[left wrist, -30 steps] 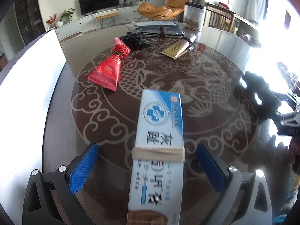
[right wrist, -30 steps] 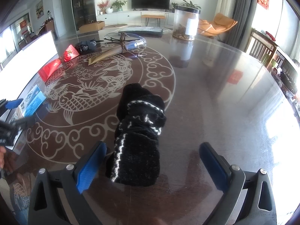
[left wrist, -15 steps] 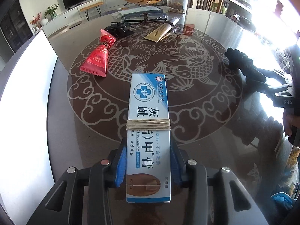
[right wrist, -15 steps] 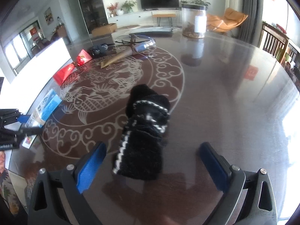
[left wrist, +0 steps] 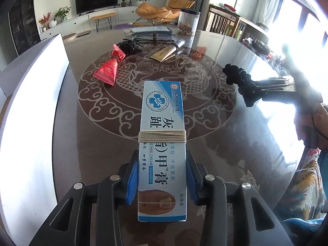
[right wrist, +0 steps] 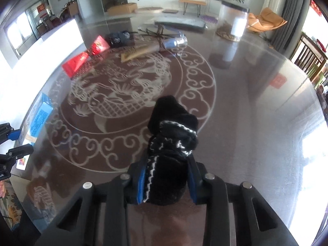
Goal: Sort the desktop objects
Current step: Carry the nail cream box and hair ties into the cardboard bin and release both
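Your right gripper's jaws, wide a moment ago, are closing on the black sock; only the left view is showing your left gripper clamping the cream box.

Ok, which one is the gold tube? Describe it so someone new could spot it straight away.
Start at the round table with the pale dragon and fish pattern. At the pattern's far edge, in front of the clear jar, lies the gold tube, flat, with a silver cap and string tied round its neck. Its neighbours are a red packet and a black bundle; it alone is gold.
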`<state>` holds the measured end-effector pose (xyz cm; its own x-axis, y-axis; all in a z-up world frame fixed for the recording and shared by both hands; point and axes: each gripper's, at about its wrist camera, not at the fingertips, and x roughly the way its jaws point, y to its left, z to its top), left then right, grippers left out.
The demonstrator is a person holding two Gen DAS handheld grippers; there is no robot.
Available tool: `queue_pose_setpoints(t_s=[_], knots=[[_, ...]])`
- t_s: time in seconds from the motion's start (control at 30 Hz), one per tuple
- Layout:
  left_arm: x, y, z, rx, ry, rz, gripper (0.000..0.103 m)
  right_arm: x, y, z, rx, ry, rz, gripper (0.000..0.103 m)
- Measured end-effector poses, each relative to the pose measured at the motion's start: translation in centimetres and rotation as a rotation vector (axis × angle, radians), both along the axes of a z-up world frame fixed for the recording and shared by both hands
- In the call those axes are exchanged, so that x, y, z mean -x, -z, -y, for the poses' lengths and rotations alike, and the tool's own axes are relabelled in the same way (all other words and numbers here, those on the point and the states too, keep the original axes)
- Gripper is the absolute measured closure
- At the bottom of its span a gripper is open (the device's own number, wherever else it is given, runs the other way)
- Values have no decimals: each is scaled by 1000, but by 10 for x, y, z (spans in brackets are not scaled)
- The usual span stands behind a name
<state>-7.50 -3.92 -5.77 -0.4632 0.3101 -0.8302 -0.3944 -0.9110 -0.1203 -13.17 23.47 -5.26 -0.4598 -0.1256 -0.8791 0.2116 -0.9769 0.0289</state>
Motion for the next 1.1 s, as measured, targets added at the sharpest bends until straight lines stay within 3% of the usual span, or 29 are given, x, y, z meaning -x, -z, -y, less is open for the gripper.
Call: queue_pose_setpoints(t_s=[0.2,0.33,0.5,0.63,0.83,0.97,1.1], knots=[[-24,-46,16,-120,-24,-76,62,-19,-32,23,-33,-83,7,70],[-42,-81,42,-185,-40,-121,62,-24,-64,49,10,-133,-25,70],[-56,-125,108,-173,-111,-171,62,-16,-110,113,123,-226,-76,70],[-56,-142,180,-111,-231,-191,62,-13,-143,198,234,-363,-101,70],[-52,-128,279,-13,-411,-132,62,-33,-154,333,320,-586,-90,70],[-49,-98,324,29,-490,-61,62,-50,-122,400,313,-685,-17,69],[-50,-70,344,65,-531,1,62,-60,-80,440,270,-730,62,69]])
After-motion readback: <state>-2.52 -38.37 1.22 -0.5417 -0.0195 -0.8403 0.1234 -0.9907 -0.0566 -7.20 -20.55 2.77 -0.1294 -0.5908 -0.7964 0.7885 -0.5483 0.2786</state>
